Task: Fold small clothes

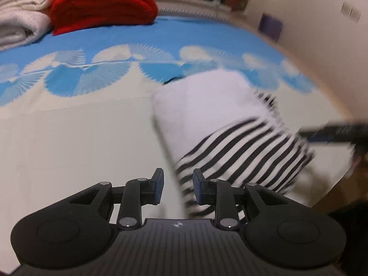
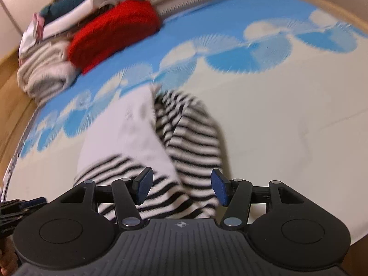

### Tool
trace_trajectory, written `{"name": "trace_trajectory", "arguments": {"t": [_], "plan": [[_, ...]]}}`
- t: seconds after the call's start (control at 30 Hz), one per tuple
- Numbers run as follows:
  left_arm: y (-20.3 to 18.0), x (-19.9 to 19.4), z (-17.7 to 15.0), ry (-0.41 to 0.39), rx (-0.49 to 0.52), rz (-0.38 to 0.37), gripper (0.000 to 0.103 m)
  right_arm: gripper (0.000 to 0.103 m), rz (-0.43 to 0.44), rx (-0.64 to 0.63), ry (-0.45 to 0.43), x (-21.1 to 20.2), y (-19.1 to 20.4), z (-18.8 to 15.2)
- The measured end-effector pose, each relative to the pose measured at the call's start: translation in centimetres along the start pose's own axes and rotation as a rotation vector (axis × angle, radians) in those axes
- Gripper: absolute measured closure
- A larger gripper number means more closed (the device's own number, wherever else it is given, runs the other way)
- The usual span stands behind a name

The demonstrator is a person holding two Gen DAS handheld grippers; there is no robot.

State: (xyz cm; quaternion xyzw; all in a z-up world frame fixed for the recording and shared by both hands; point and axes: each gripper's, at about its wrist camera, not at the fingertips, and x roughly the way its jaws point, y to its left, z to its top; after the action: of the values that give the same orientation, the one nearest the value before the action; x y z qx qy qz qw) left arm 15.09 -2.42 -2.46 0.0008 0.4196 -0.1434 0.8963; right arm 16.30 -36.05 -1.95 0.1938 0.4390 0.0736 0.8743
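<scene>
Since everything's motion-blurred, the left wrist view shows the top (image 1: 220,126) only roughly: white and striped, centre right on the bed (image 1: 80,138). Its lower edge hides behind the left gripper (image 1: 178,187), jaws part-open, nothing pinched. A dark blurry thing pokes in at right. Over in the right wrist view, the top (image 2: 156,142) sits centre; the right gripper (image 2: 179,189) gapes wider above the stripes, released.
</scene>
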Motion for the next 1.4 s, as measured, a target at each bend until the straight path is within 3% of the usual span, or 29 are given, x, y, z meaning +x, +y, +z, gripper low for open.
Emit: {"name": "trace_trajectory", "arguments": {"t": [0.17, 0.2, 0.23, 0.27, 0.3, 0.37, 0.57, 0.73, 0.87, 0.93, 1.0, 1.07, 1.1, 1.13, 1.27, 1.4], "plan": [[-0.5, 1.4, 1.0, 0.017, -0.019, -0.027, 0.066, 0.047, -0.011, -0.101, 0.054, 1.0, 1.6, -1.0], [-0.6, 1.6, 1.2, 0.027, -0.033, -0.04, 0.065, 0.054, -0.016, -0.123, 0.06, 1.0, 1.9, -1.3], [-0.9, 1.9, 1.2, 0.032, -0.046, -0.054, 0.062, 0.077, -0.015, -0.138, 0.063, 1.0, 1.9, -1.4], [-1.2, 2.0, 1.3, 0.034, -0.056, -0.066, 0.056, 0.094, -0.009, -0.152, 0.064, 0.8, 1.9, -1.7], [-1.5, 2.1, 1.3, 0.032, -0.058, -0.072, 0.052, 0.102, 0.001, -0.168, 0.059, 0.4, 1.9, -1.9], [-2.3, 2.6, 1.1, 0.026, -0.05, -0.064, 0.039, 0.102, 0.027, -0.181, 0.02, -0.9, 1.6, -2.0], [-3.9, 3.6, 0.4, 0.052, -0.03, -0.056, 0.035, 0.103, 0.195, -0.075, -0.137, -7.9, -0.9, -2.2], [-4.4, 4.2, 0.0, 0.066, -0.018, -0.052, 0.035, 0.103, 0.11, -0.021, -0.108, -9.2, -3.6, -3.3], [-4.2, 4.5, -0.2, 0.074, -0.023, -0.031, 0.035, 0.103, 0.019, 0.061, -0.034, -7.9, -6.1, -3.5], [-4.1, 4.6, -0.1, 0.074, -0.03, -0.024, 0.035, 0.103, 0.002, 0.044, -0.046, -7.5, -5.8, -3.5], [-3.8, 4.7, -0.1, 0.075, -0.039, -0.018, 0.034, 0.099, 0.027, 0.033, -0.069, -7.1, -4.9, -3.1], [-3.7, 4.7, -0.2, 0.074, -0.046, -0.012, 0.033, 0.074, 0.049, 0.039, -0.096, -6.6, -4.1, -2.8], [-3.6, 4.6, -0.2, 0.073, -0.047, -0.009, 0.033, 0.05, 0.059, 0.045, -0.11, -6.4, -3.9, -2.5], [-3.4, 4.5, -0.2, 0.072, -0.046, -0.007, 0.033, 0.042, 0.063, 0.049, -0.126, -5.8, -3.5, -2.3], [-2.7, 4.0, -0.3, 0.065, -0.047, 0.007, 0.033, 0.044, 0.077, 0.058, -0.092, -3.2, -1.7, -1.1], [-1.9, 3.6, -0.3, 0.067, -0.074, 0.009, 0.033, 0.044, 0.066, -0.022, -0.055, -1.1, 0.3, -0.5]]}}
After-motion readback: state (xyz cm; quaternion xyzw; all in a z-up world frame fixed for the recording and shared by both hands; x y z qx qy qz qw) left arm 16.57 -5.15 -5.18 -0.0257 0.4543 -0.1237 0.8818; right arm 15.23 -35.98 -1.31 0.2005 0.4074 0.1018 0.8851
